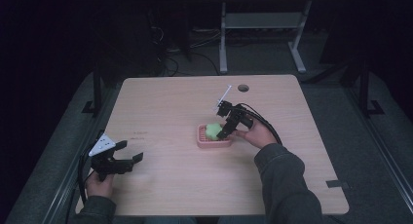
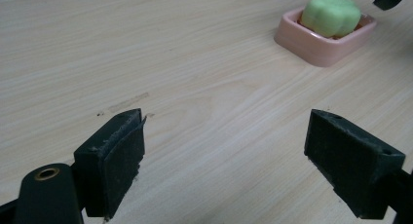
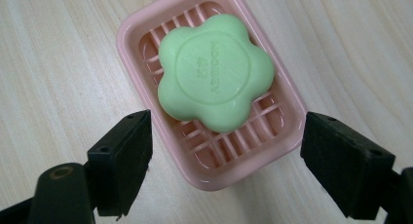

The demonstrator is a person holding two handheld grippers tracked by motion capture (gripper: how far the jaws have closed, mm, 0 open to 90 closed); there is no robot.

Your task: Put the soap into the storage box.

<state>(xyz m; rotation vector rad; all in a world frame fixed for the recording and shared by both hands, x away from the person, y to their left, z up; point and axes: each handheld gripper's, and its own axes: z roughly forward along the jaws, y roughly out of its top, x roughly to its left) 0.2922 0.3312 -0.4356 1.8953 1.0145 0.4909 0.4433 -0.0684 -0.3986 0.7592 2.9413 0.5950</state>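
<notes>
A green flower-shaped soap [image 3: 214, 78] lies in a pink slatted soap dish [image 3: 141, 83] near the middle of the table; the soap [image 1: 212, 131] and dish [image 1: 204, 142] also appear in the high view, and the soap [image 2: 331, 14] in its dish [image 2: 311, 41] at the top right of the left gripper view. My right gripper [image 3: 226, 165] hangs just above the dish, open, its jaws wider than the dish and holding nothing; from above it [image 1: 227, 131] points down at the dish. My left gripper [image 2: 224, 165] is open over bare wood at the table's near left [image 1: 130, 156].
The wooden table [image 1: 170, 107] has a round cable hole [image 1: 243, 88] at its far edge and a dark tape mark [image 1: 337, 184] at the near right. A desk frame [image 1: 263, 34] and cables stand on the floor beyond.
</notes>
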